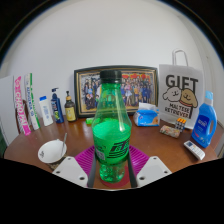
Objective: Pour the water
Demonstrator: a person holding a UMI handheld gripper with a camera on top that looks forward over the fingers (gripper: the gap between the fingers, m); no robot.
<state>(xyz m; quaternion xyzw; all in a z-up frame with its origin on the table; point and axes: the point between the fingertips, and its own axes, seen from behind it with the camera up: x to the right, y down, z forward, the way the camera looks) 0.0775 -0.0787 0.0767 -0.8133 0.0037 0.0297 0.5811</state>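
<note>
A green plastic bottle (112, 125) with a dark cap and a label stands upright between my fingers, close to the camera. My gripper (112, 172) is shut on the bottle's lower body, with the magenta pads (84, 158) pressing on both sides. A white bowl-like cup (52, 152) sits on the wooden table (160, 140), to the left of the fingers and a little ahead of them. The bottle's base is hidden low between the fingers, so I cannot tell whether it rests on the table.
Behind the bottle stands a framed photo (90, 92). A white gift bag (181, 92), a blue bottle (204, 122) and a small white device (194, 150) are at the right. Tubes (22, 105) and small bottles (57, 106) line the left back.
</note>
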